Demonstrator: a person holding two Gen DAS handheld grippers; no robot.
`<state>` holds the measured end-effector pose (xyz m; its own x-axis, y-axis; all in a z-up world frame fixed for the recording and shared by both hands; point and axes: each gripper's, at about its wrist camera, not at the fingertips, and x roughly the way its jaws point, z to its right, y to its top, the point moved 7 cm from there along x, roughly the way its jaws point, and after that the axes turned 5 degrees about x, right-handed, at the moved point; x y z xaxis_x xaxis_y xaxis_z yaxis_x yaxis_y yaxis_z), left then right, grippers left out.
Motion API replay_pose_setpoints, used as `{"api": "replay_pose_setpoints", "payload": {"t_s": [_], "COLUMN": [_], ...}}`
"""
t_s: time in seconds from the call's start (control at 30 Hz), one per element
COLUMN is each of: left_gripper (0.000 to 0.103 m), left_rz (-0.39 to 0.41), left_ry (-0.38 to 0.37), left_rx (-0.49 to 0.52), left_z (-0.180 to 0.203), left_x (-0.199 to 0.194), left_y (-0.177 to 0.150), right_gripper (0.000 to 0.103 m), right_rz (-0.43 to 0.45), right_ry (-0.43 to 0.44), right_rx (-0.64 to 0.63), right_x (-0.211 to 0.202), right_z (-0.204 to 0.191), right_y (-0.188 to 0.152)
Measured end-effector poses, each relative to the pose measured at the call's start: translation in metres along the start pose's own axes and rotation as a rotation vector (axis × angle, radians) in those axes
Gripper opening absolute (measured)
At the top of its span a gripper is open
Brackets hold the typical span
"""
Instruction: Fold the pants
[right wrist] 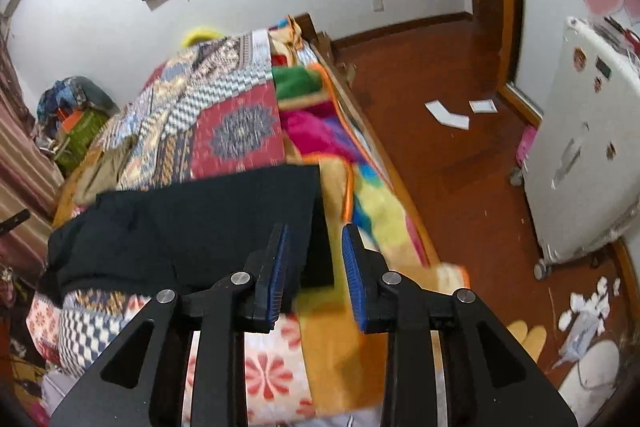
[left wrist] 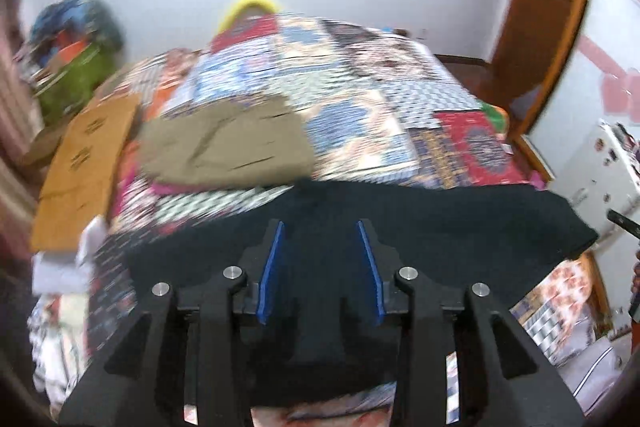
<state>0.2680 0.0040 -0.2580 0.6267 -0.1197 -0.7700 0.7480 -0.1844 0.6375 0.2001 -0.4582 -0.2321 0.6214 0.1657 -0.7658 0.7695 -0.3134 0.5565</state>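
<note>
Patchwork bed | black pants folded flat | jaws apart, empty

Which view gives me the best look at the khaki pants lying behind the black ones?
The left wrist view: the khaki pants lie folded in full sight beyond the black pants, though blurred. The right wrist view shows only a sliver of them at the bed's far left edge.

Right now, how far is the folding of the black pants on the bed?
Done: the black fabric pants lie flat as a compact folded rectangle on the patchwork bedspread. In hand: nothing; the left gripper and right gripper both stand open above the cloth. Left: perhaps one more fold, or moving them beside the folded beige garment.
</note>
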Motion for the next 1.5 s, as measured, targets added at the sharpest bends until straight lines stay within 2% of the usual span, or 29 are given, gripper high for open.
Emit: {"api": "replay_pose_setpoints", "payload": {"t_s": [0.1, 0.23, 0.33, 0.47, 0.57, 0.7, 0.83, 0.93, 1.07, 1.13, 1.2, 1.3, 1.5], "left_gripper": [0.038, 0.038, 0.038, 0.038, 0.038, 0.038, 0.042, 0.042, 0.042, 0.043, 0.043, 0.043, 0.043], "left_rz": [-0.005, -0.042, -0.095, -0.176, -0.219, -0.253, -0.235, -0.235, -0.234, -0.228, -0.226, -0.224, -0.222], "left_ry": [-0.067, -0.160, -0.210, -0.240, -0.247, -0.245, -0.241, -0.246, -0.243, -0.242, -0.245, -0.251, -0.253], "left_rx": [0.044, 0.084, 0.119, 0.166, 0.192, 0.219, 0.222, 0.208, 0.211, 0.211, 0.207, 0.201, 0.199], "left_z": [0.045, 0.099, 0.131, 0.162, 0.173, 0.176, 0.171, 0.170, 0.171, 0.171, 0.171, 0.170, 0.169], "left_x": [0.027, 0.060, 0.085, 0.112, 0.122, 0.126, 0.121, 0.123, 0.126, 0.126, 0.126, 0.126, 0.126], "left_y": [0.022, 0.029, 0.019, -0.002, -0.019, -0.038, -0.047, -0.048, -0.048, -0.049, -0.049, -0.049, -0.049], "right_gripper": [0.025, 0.027, 0.030, 0.035, 0.035, 0.035, 0.034, 0.036, 0.036, 0.031, 0.009, 0.006, 0.004], "right_rz": [0.007, -0.017, -0.068, -0.166, -0.229, -0.238, -0.268, -0.288, -0.343, -0.342, -0.334, -0.280, -0.107], "right_ry": [0.001, 0.017, 0.033, 0.060, 0.116, 0.147, 0.223, 0.228, 0.292, 0.299, 0.290, 0.273, 0.257], "right_rx": [-0.029, -0.044, -0.033, -0.004, 0.030, -0.025, -0.080, -0.101, 0.023, 0.038, 0.014, -0.034, -0.150], "right_x": [0.015, 0.045, 0.072, 0.104, 0.114, 0.107, 0.094, 0.095, 0.109, 0.115, 0.118, 0.114, 0.081], "right_z": [-0.005, -0.007, -0.005, -0.002, -0.003, -0.015, -0.034, -0.036, -0.026, -0.024, -0.032, -0.046, -0.075], "right_y": [0.017, 0.027, 0.025, 0.014, 0.003, -0.009, -0.025, -0.028, -0.016, -0.009, -0.006, 0.005, 0.042]}}
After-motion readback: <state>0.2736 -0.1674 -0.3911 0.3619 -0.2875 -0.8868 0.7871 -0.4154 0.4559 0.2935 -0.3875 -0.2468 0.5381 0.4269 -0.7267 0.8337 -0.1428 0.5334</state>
